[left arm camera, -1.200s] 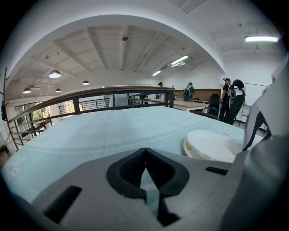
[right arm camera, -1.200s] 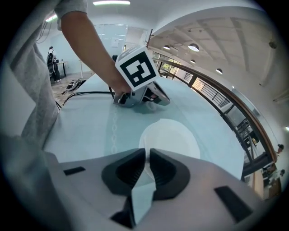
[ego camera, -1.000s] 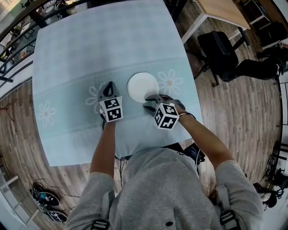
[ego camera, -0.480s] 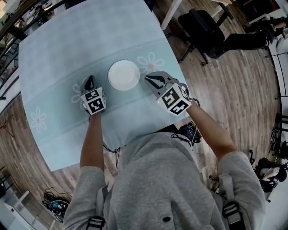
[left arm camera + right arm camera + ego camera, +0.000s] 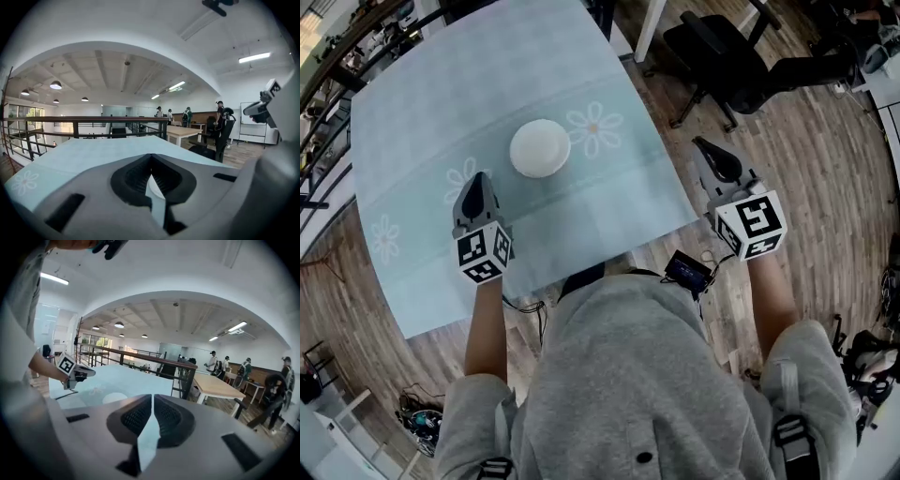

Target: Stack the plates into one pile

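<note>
Plates [image 5: 540,147]: one white stack, count indiscernible

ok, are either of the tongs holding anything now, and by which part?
Nothing is held. The left tongs are shut and empty; the right tongs have just been closing, with nothing between them. The plates sit on the table.

A worktop [image 5: 487,84] draped in pale blue cloth with printed daisies stands on a wood-plank floor [image 5: 825,169]. A black office chair [image 5: 722,56] sits nearby. Beyond are a dark railing [image 5: 84,120], a wooden table [image 5: 183,132] and round pendant lamps [image 5: 56,85].
</note>
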`<state>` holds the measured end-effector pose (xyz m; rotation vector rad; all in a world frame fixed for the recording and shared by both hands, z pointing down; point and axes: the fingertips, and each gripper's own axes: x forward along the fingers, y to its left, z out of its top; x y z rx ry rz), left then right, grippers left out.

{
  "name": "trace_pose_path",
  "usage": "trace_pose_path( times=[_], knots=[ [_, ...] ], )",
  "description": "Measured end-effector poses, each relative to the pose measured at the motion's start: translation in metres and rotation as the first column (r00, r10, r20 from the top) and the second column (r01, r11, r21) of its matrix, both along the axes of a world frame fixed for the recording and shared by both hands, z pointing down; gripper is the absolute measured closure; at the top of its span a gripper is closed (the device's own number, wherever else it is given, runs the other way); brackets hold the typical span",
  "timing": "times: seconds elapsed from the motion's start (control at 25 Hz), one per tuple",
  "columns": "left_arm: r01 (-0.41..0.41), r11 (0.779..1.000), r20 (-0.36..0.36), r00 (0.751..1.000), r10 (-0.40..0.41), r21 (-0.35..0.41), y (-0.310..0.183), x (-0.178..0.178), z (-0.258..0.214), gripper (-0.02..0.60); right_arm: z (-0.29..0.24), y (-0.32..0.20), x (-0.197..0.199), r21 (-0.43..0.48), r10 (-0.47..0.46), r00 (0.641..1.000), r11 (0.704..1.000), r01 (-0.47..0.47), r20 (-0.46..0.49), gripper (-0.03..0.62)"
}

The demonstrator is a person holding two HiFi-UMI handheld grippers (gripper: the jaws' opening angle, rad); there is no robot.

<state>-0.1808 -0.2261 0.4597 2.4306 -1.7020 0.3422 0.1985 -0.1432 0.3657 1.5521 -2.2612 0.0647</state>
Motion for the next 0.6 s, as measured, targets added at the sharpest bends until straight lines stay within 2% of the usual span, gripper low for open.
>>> trace_pose_path(
  times=[0.24,0.4,0.6],
  knots=[
    [0.023,0.998,-0.146,0.989,-0.014,0.059,0.082,0.056,-0.072,0.563,-0.008,0.058,0.033,0.039,0.075,0.989,0.996,-0.081,0.127,0.559],
    [-0.01,0.995,-0.144,0.989,0.025,0.104,0.138,0.093,-0.104,0.563,-0.003,0.102,0.031,0.049,0.085,0.98,0.994,-0.095,0.179,0.559],
    [-0.011,0.996,-0.135,0.991,0.023,0.088,0.196,0.116,-0.102,0.563,0.005,0.145,0.039,0.039,0.075,0.971,0.996,-0.085,0.226,0.559]
  ],
)
